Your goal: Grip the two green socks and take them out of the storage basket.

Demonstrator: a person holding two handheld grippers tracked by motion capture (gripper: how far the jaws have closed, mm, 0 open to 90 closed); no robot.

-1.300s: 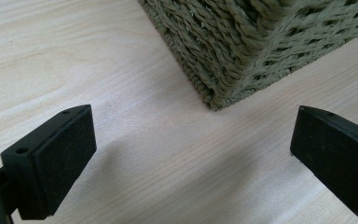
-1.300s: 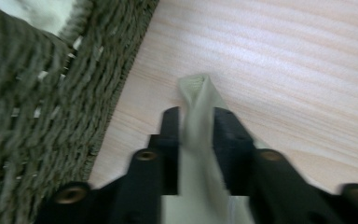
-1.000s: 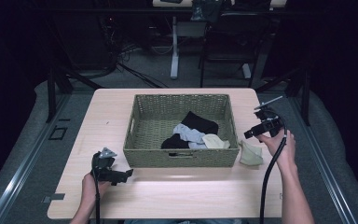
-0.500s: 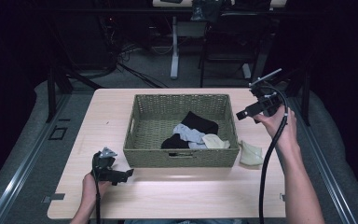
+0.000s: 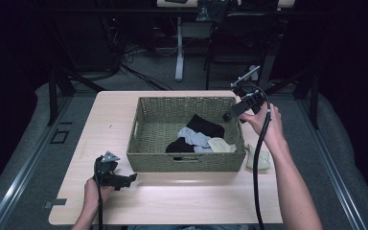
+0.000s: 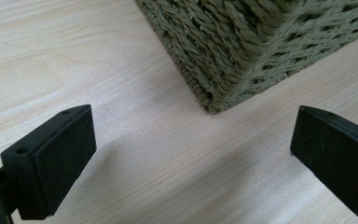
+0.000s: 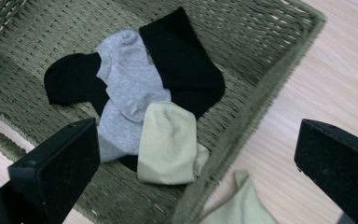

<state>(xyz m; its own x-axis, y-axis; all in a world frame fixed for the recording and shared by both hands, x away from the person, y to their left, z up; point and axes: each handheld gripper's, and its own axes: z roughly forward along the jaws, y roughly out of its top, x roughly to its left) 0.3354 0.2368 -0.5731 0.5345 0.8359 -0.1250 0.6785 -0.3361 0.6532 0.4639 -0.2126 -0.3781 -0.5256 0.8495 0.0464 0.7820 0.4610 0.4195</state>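
Basket (image 5: 187, 136) sits mid-surface (image 5: 105, 120), and we see bare wood on every side. Inside lie black (image 7: 182, 51), grey (image 7: 126, 88) and pale (image 7: 168, 140) socks; another pale sock (image 5: 258, 158) lies outside its right edge. Left claw (image 5: 124, 179) wide near its front-left corner; right claw (image 5: 230, 114) wide above its right rim.

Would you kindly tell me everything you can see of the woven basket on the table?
The olive-green woven rectangular basket sits upright at the middle of the light wooden table. It looks like twisted fibre, open-topped, with a slot handle in its near wall. Inside, towards its right, lie black socks, a grey sock and a pale green sock. Another pale green sock lies on the table just outside its right wall. Neither gripper touches it.
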